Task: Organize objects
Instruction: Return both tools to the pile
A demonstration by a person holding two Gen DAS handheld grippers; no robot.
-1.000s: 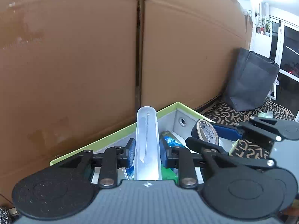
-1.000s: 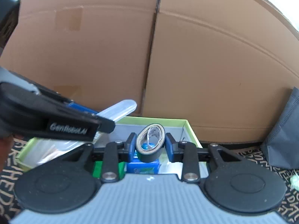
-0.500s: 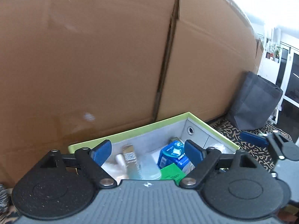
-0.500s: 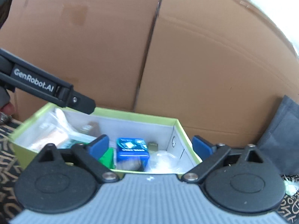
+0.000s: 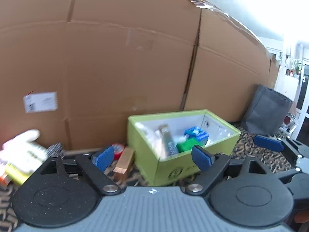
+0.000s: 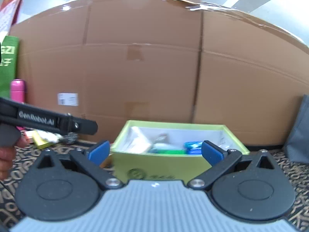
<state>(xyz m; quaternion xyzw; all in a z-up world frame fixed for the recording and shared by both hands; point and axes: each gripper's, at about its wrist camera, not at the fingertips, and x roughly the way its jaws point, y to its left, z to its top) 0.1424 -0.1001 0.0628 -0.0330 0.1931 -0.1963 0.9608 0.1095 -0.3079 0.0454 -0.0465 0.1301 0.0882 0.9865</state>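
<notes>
A lime-green box (image 5: 146, 154) stands on a patterned mat against a cardboard wall. Inside lie a blue packet (image 5: 196, 133), a green carton (image 5: 186, 145) and a clear tube case (image 5: 166, 143), blurred. My left gripper (image 5: 152, 156) is back from the box's near corner; its jaws are opening with nothing between them. My right gripper (image 6: 155, 151) faces the box (image 6: 154, 166) from the front, open and empty. A red tape roll (image 5: 118, 150) and a copper-coloured bar (image 5: 124, 163) lie on the mat left of the box.
Tall cardboard panels (image 6: 144, 67) close off the back. Yellow and white packets (image 5: 21, 160) and a steel scrubber (image 5: 56, 148) lie at the left. At the right stands a grey bag (image 5: 268, 112), and a pink bottle (image 6: 17, 89) stands far left.
The left gripper let go of the clear tube case and the right let go of the dark tape roll over the box. Both opened wide and drew back from it.
</notes>
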